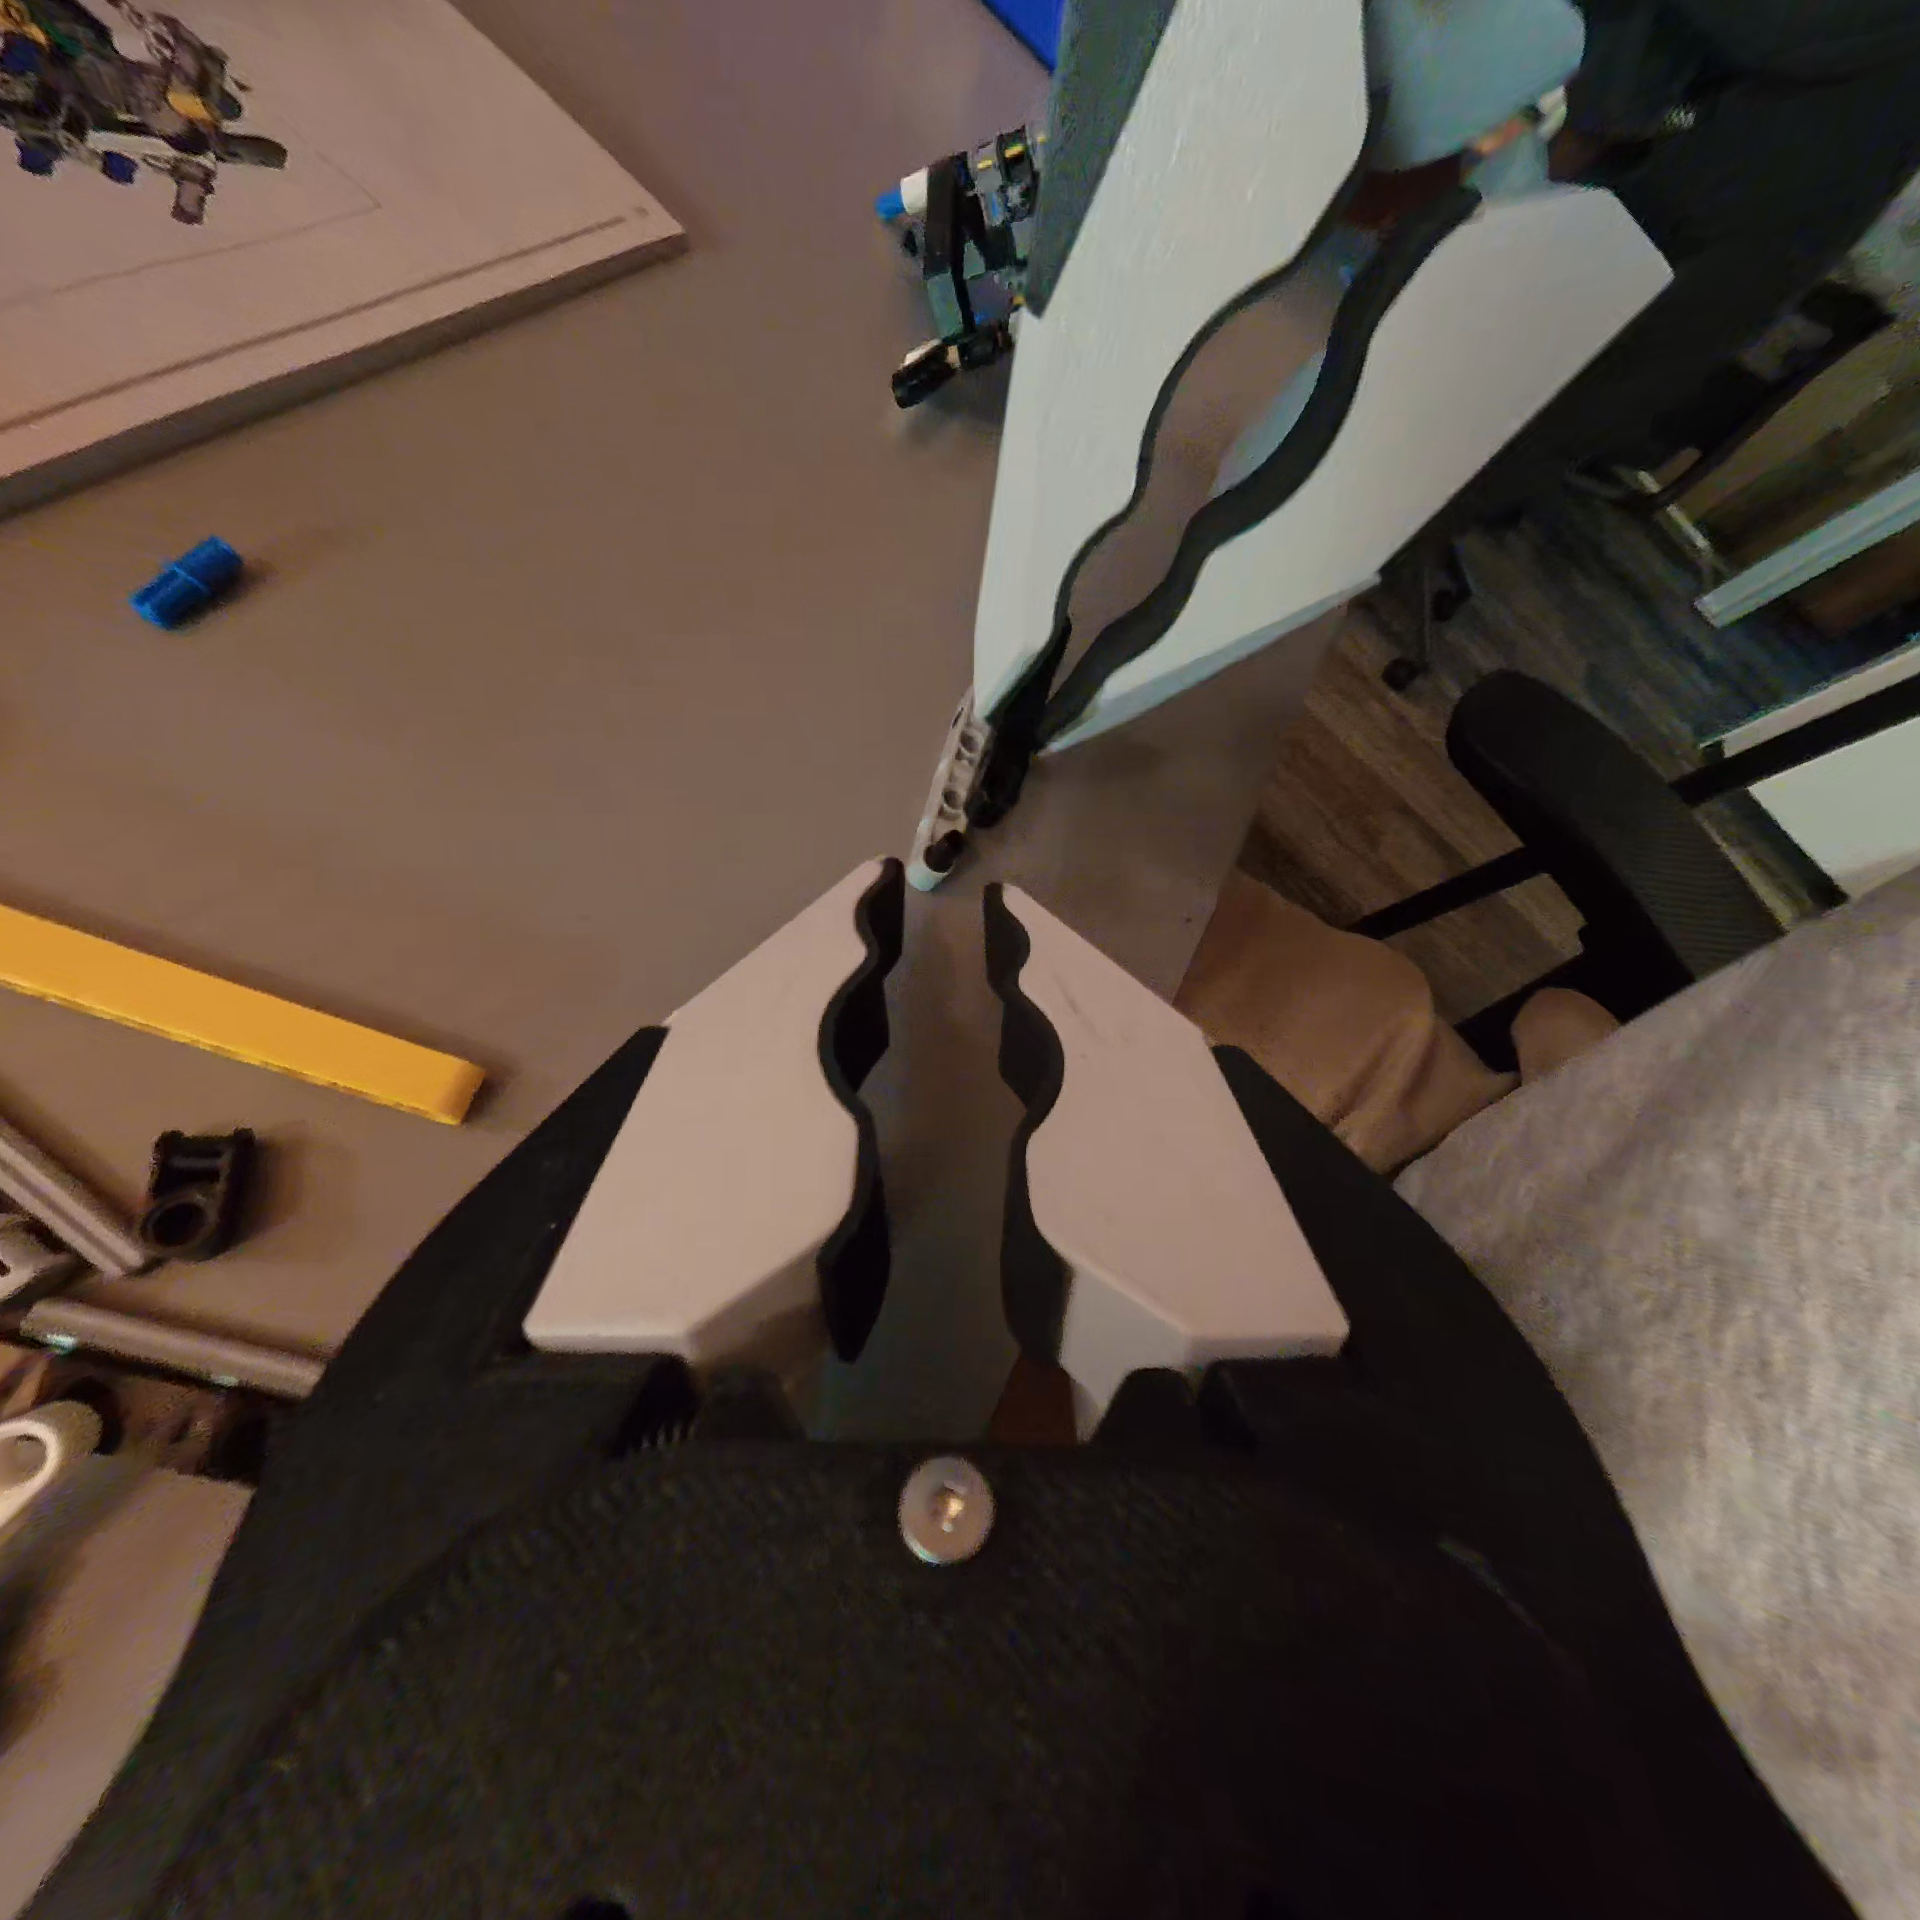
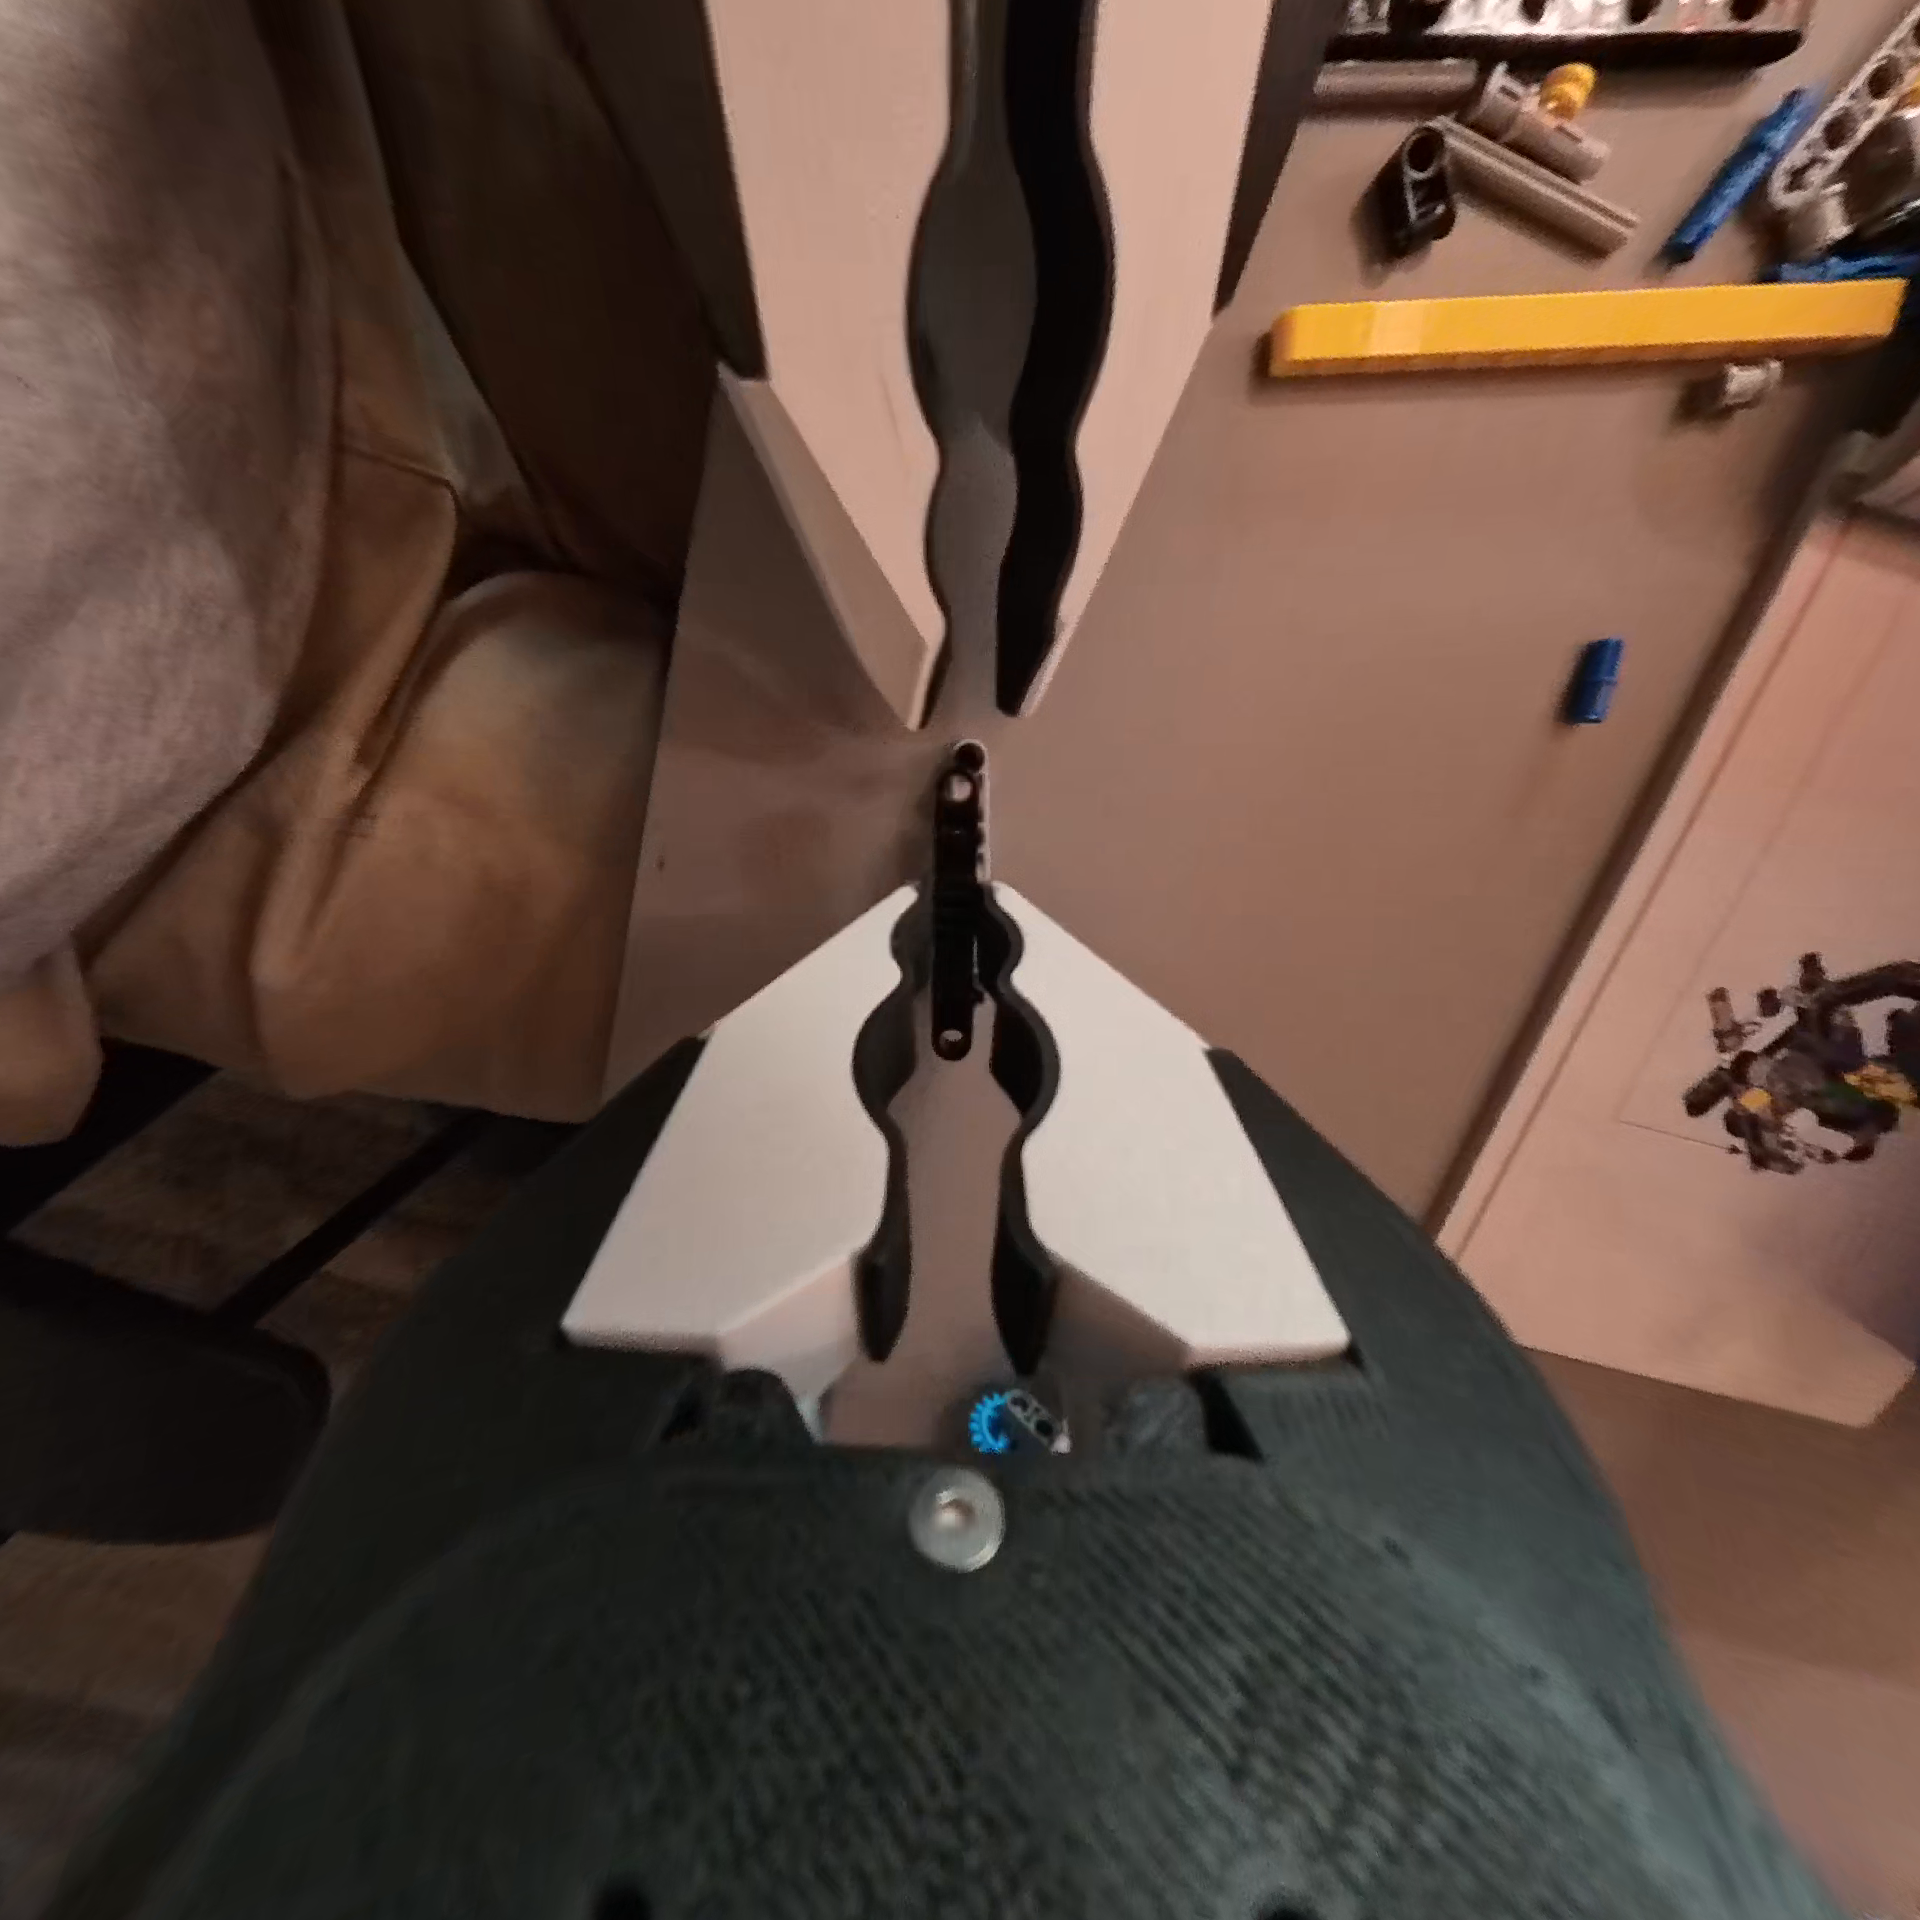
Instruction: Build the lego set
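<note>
Grey table (image 1: 540, 644): my right gripper (image 2: 961, 894) clamps a small beam assembly (image 2: 961, 852); my left gripper (image 1: 940, 894), jaws apart and empty, faces it. Risk: misaligned approach twists the assembly loose.

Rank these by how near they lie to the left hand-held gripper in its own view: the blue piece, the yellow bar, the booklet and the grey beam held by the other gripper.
1. Grey beam: just ahead of the left hand-held gripper's tips.
2. Yellow bar: off to the left.
3. Blue piece: farther left and ahead.
4. Booklet: far upper left corner.
</note>
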The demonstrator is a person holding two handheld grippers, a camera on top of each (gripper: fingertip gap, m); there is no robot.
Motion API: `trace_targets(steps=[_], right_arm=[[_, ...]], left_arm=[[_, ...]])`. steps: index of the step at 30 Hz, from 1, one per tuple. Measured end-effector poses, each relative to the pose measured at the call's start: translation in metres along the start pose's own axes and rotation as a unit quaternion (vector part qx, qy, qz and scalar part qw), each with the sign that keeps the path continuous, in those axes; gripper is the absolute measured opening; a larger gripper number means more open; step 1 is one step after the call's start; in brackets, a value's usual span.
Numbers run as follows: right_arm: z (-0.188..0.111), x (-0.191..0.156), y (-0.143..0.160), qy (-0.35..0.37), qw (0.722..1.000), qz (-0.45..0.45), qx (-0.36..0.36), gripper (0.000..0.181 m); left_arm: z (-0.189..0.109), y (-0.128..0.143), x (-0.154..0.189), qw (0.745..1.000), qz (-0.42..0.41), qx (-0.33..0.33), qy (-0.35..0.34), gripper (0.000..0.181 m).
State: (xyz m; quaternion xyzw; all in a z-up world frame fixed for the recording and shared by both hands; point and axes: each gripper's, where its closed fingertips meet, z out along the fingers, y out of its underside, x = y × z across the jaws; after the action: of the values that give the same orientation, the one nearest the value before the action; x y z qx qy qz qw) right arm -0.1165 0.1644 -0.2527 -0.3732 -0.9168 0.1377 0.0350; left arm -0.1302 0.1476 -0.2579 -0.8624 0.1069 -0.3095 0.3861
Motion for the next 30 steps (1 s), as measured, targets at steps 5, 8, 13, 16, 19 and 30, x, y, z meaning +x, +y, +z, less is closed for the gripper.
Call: trace_targets(steps=[5,8,13,16,19,30], right_arm=[[0.0029,0.0012,-0.0017,-0.003,1.000,0.000,0.000,0.006],[0.0043,0.0017,-0.0011,-0.008,1.000,0.005,0.003,0.006],[0.0054,0.0015,0.0000,-0.010,1.000,0.003,-0.003,0.006],[0.0050,0.0011,-0.0010,-0.010,1.000,0.000,-0.003,0.006],[0.0039,0.0028,-0.0021,-0.007,1.000,-0.002,-0.002,0.006],[0.0059,0.0016,-0.0022,-0.004,1.000,-0.015,-0.006,0.006]], left_arm=[[0.0009,0.0006,0.0002,1.000,-0.015,-0.006,0.012,0.009],[0.0012,0.0004,-0.0007,1.000,-0.018,-0.006,0.011,0.007],[0.0022,0.0009,-0.0008,1.000,-0.016,-0.009,0.009,0.004],[0.0036,0.0008,-0.0001,1.000,-0.017,-0.011,0.010,0.002],[0.0053,0.0004,0.0002,1.000,-0.019,-0.012,0.010,0.001],[0.0060,0.0006,-0.0013,1.000,-0.024,-0.015,0.007,0.000]])
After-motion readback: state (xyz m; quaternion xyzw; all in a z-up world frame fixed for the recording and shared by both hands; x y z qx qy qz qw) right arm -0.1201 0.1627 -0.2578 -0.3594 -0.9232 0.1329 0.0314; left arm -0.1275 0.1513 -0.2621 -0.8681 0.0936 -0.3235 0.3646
